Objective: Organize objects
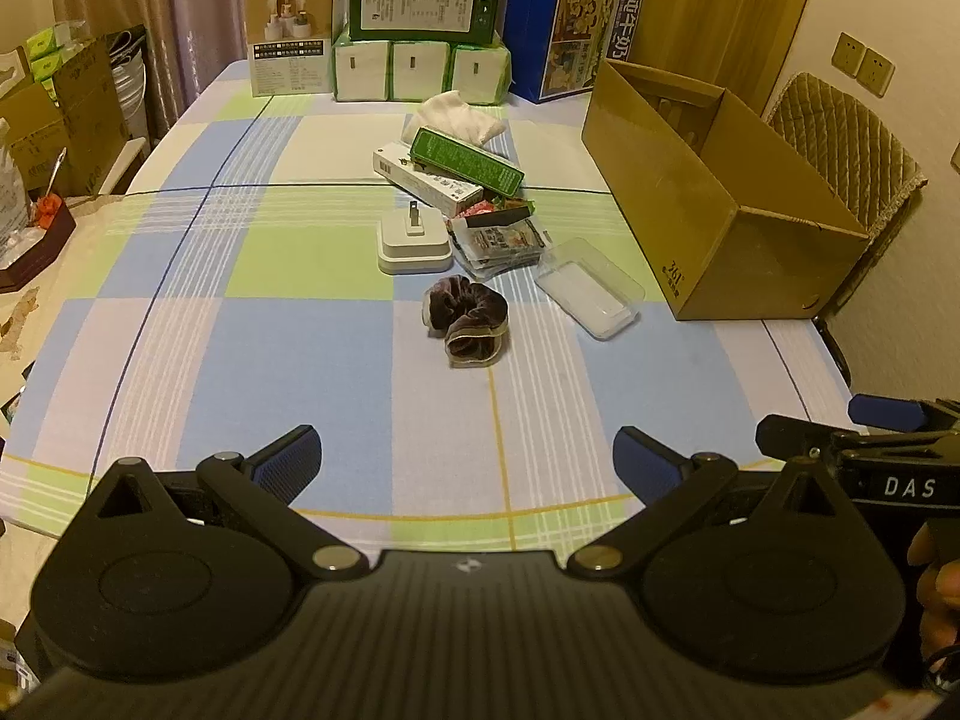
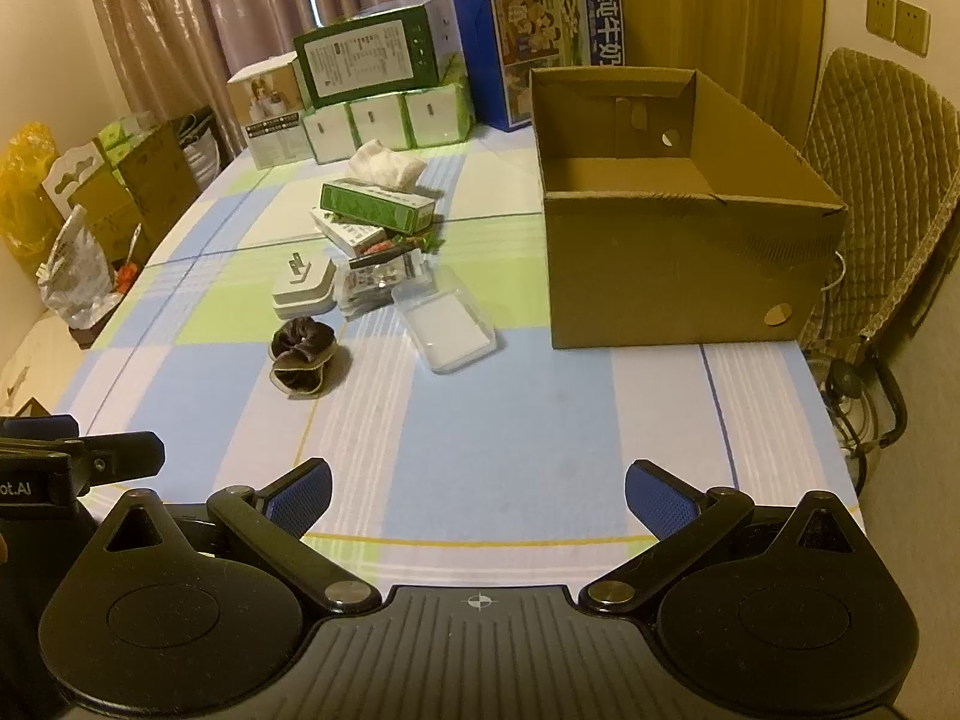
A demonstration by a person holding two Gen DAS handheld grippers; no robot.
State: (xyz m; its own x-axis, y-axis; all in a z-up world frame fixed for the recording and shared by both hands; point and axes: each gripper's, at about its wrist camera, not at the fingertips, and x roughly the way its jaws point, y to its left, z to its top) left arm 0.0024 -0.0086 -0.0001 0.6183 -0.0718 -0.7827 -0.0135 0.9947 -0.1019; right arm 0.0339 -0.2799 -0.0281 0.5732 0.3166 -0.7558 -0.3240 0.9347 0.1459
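Three tissue packs [image 1: 420, 69], perhaps more.

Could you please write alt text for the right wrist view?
The open right gripper hovers over a checked tablecloth, facing an open cardboard box and, left of it, a dark scrunchie, clear plastic tray and small packages.

Left gripper [image 1: 467, 462] spread wide, empty; brown scrunchie [image 1: 467, 324] beyond it, cardboard box [image 1: 714, 204] right of scrunchie.

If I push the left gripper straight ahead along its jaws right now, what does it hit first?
Most likely the brown velvet scrunchie, lying almost dead ahead of the open left gripper on the checked tablecloth. Bare cloth lies between them. How high the jaws ride is unclear, so it might pass over.
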